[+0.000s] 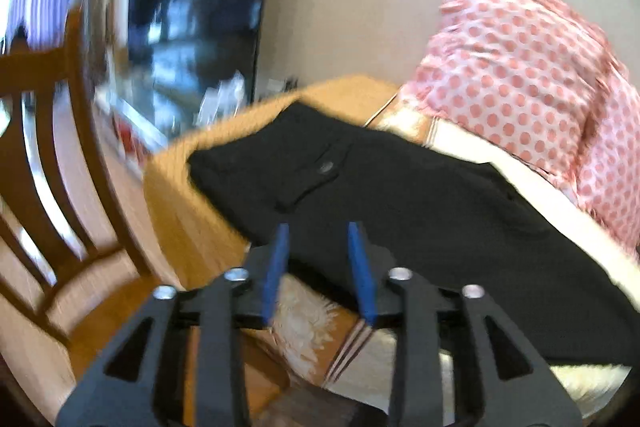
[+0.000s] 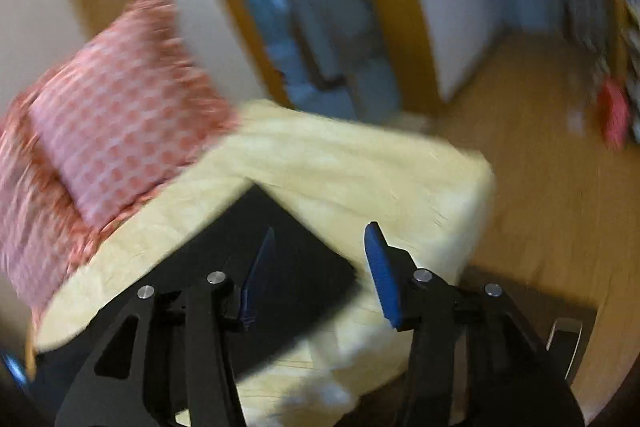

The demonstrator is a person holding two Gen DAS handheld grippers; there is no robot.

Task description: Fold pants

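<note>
Black pants (image 1: 400, 195) spread flat on cream blanket (image 2: 360, 171), polka-dot pillow (image 1: 520, 67) at two o'clock, left gripper (image 1: 320, 267) and right gripper (image 2: 320, 267) both parted above the cloth, gripping nothing.

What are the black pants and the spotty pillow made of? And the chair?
Pants: probably soft matte cloth; they lie limp and show no shine. Pillow: seems thin printed fabric with pink dots and wrinkles. Chair: looks like brown varnished wood, a bit glossy.
</note>
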